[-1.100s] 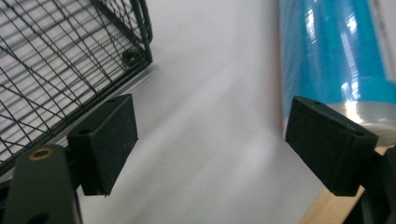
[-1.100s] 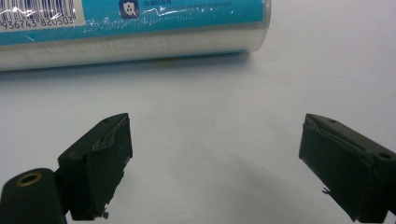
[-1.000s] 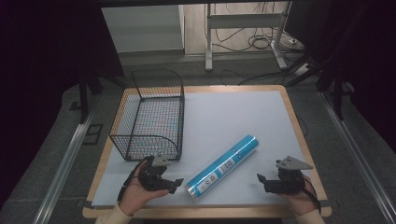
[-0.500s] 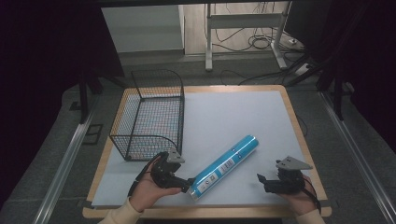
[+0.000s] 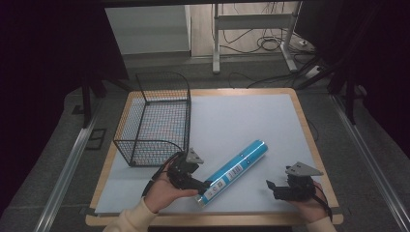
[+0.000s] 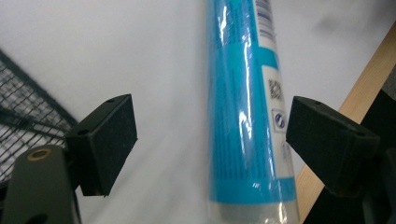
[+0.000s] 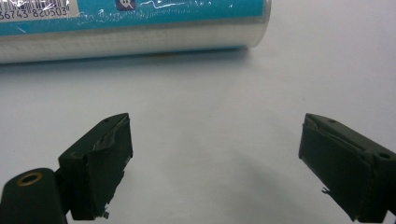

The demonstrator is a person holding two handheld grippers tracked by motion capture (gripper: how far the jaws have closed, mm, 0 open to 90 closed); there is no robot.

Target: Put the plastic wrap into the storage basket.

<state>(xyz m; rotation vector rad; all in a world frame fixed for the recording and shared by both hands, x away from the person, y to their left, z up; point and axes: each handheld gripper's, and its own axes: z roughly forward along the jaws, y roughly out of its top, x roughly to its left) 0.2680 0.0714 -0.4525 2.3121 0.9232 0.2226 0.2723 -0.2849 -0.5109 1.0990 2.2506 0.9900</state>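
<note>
The worktop (image 5: 251, 116) is a wooden board covered by a pale sheet, and it carries everything here. On its left part stands a black wire basket (image 5: 157, 121), upright, with its open side up; nothing can be seen inside it.

Near the front edge of the worktop lies a long blue tube (image 5: 232, 171) wrapped in clear film, flat on the sheet and placed diagonally: its far end points to the back right, its near end to the front left. It has a white label with a barcode. The tube is apart from the basket and does not touch it.

The left tool (image 5: 200, 185) is at the near end of the tube, held in the person's left hand (image 5: 162, 191). In the left gripper view its two black jaws stand wide apart, and they have just been opening a little more. The tube lies between them, closer to the right jaw, but the pads do not press on it.

The right tool (image 5: 271, 187) rests low over the sheet at the front right, beside the tube and well apart from the left one. In the right gripper view its jaws are also wide apart with bare sheet between them.
</note>
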